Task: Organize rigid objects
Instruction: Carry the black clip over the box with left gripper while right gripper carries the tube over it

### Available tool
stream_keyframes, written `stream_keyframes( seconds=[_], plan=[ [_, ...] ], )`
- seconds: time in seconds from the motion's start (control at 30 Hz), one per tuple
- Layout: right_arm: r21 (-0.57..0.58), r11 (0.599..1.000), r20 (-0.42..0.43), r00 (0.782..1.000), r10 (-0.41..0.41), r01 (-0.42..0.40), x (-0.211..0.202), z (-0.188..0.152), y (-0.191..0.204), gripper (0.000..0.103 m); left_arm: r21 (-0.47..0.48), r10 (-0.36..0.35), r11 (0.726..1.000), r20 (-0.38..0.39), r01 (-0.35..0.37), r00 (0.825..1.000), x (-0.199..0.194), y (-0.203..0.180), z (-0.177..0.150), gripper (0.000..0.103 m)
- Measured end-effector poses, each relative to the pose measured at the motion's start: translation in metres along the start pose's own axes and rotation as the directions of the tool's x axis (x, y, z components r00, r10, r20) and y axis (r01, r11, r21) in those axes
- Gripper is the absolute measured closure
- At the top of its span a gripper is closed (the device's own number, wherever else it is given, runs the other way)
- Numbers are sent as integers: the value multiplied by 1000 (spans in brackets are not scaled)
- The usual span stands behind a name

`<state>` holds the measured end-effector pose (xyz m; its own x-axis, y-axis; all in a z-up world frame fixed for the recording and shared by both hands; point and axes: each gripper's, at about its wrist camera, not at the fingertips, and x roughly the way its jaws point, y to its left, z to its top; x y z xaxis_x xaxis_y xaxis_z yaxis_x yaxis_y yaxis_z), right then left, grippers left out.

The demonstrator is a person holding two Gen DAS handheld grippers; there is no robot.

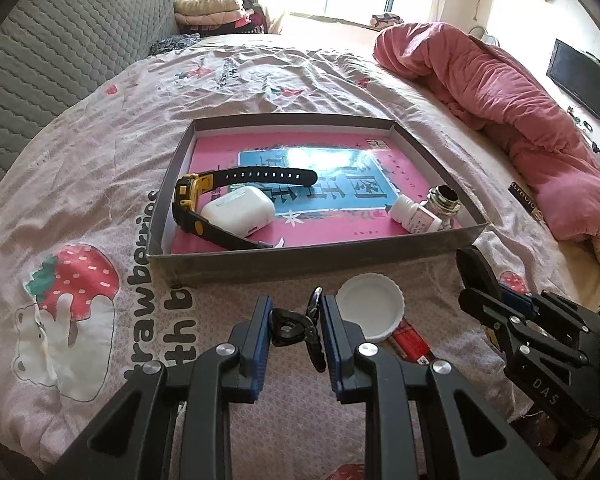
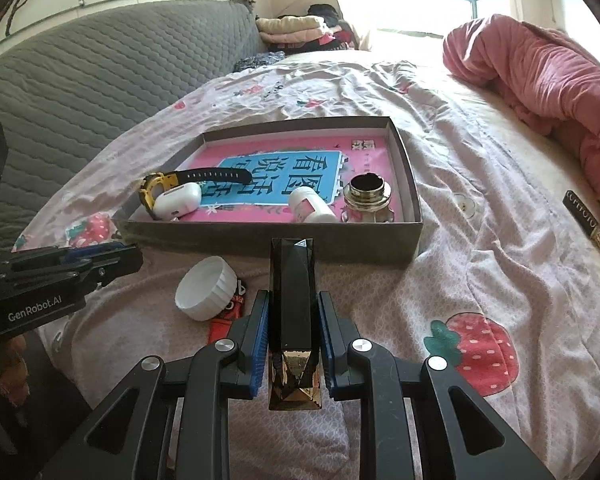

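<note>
My left gripper (image 1: 296, 314) is shut on a black key with a clip (image 1: 290, 326), held just above the bedsheet in front of the grey cardboard box (image 1: 300, 260). My right gripper (image 2: 294, 306) is shut on a faceted black-and-gold stick (image 2: 294, 292) that points toward the box (image 2: 260, 236). In the box lie a yellow-and-black watch (image 1: 260, 176), a white earbud case (image 1: 238, 210), a small white bottle (image 1: 414, 214) and a glass jar (image 1: 444, 200). Each gripper shows at the other view's edge, the right gripper (image 1: 500, 300) and the left gripper (image 2: 112, 260).
A white lid (image 1: 370, 308) and a red packet (image 1: 412, 342) lie on the sheet between the grippers. A black tube with gold lettering (image 2: 582, 216) rests by the pink duvet (image 2: 540, 64) at the right. A grey quilted headboard (image 1: 60, 60) borders the bed on the left.
</note>
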<state>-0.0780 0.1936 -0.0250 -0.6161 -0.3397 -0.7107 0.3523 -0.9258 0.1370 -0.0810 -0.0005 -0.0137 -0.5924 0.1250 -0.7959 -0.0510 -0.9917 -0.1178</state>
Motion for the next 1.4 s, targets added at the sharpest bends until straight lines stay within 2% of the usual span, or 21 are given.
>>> stream_keyframes(
  seconds=[0.53,0.8,1.13,1.4],
  plan=[
    [-42,999,83,996,-23,27,-23,14,14,80,-19,-7,1000,72,9,997,-23,-3,13,78],
    [-22,1000,115,993,8,-6,-27,27,23,80,-41,-1,999,103,5,995,-25,-4,29,78],
    [-18,1000,133,991,20,-17,-24,37,30,80,-29,-10,999,98,13,995,-16,-12,35,78],
    [0,1000,144,990,15,-15,-17,48,30,80,-54,-12,998,88,17,996,-10,-4,41,78]
  ],
)
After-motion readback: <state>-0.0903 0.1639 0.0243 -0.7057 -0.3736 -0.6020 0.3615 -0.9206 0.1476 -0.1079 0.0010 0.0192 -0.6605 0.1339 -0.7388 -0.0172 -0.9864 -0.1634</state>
